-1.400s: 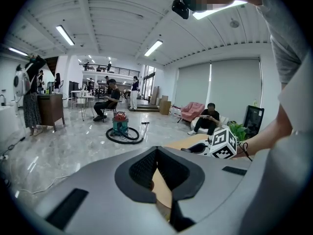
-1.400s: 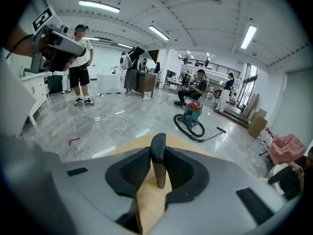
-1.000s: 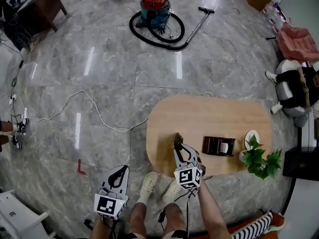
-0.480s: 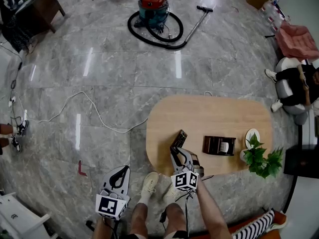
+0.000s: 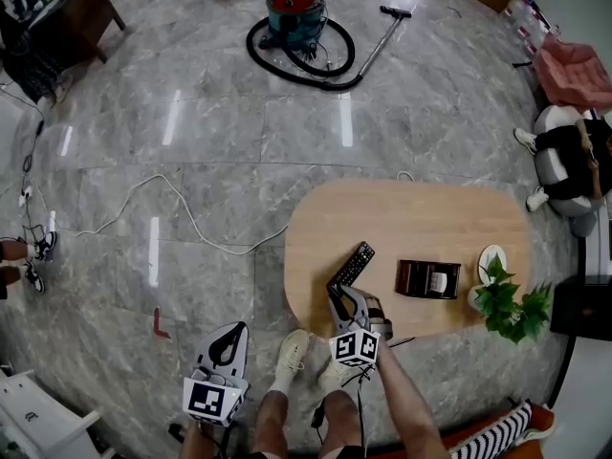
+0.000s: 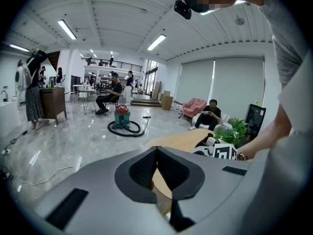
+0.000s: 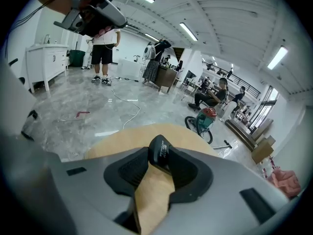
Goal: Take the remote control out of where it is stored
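A black remote control (image 5: 352, 264) lies on the oval wooden table (image 5: 421, 218), angled toward the far right. Its near end sits between the jaws of my right gripper (image 5: 337, 291), which are opening. In the right gripper view the remote's end (image 7: 160, 153) rests against the right pad, with a gap of bare table on the left side of my right gripper (image 7: 155, 164). A black holder box (image 5: 427, 278) stands right of it, with a white object inside. My left gripper (image 5: 229, 331) hangs over the floor to the left, empty, and its tips meet in my left gripper's (image 6: 155, 153) own view.
A potted plant (image 5: 507, 304) and a small white dish (image 5: 490, 261) stand at the table's right end. A vacuum cleaner (image 5: 296, 12) with hose sits on the far floor. A white cable (image 5: 182, 208) runs across the tiles. A seated person (image 5: 574, 161) is at right.
The remote went from standing upright in my right gripper to lying flat on the table, tipping away to the far right. The right jaws have spread. The left gripper stayed put.
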`<state>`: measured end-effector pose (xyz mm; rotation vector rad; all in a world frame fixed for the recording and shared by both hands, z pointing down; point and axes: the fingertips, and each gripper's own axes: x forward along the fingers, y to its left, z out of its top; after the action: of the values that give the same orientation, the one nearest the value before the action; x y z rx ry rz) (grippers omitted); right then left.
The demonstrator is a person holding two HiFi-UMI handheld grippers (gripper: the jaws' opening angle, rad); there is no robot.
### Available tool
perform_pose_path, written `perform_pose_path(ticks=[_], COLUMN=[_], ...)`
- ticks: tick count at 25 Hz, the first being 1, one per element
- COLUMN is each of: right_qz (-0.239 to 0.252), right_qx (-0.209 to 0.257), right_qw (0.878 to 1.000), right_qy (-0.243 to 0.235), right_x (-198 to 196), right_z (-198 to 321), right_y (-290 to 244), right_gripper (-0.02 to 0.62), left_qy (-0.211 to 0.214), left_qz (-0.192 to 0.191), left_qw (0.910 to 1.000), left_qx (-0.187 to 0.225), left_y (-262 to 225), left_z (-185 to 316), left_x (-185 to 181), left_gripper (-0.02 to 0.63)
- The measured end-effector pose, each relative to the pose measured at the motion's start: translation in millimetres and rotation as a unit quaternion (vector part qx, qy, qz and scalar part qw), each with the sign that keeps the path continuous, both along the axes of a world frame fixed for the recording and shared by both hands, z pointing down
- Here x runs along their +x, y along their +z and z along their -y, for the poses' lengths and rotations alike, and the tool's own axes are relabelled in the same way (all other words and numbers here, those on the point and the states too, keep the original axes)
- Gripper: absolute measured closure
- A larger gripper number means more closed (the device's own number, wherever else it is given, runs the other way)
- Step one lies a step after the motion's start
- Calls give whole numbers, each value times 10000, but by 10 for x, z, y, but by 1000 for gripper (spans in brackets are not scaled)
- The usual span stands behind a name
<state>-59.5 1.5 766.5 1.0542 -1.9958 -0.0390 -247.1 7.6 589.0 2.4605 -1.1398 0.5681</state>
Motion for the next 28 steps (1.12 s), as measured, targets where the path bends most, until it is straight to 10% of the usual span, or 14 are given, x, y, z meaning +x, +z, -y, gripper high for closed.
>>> perform_pose_path(ticks=[28], right_qz=[-230], right_qx=[-262], right_qw=[9994], right_qy=[-20], right_x=[-66], right_z=[-187], right_y=[701], right_gripper=[463], left_qy=[25], left_qz=[165], left_qw=[9991], left_qx=[-392], left_y=[427], left_z=[-163], left_x=[34], left_gripper=[600])
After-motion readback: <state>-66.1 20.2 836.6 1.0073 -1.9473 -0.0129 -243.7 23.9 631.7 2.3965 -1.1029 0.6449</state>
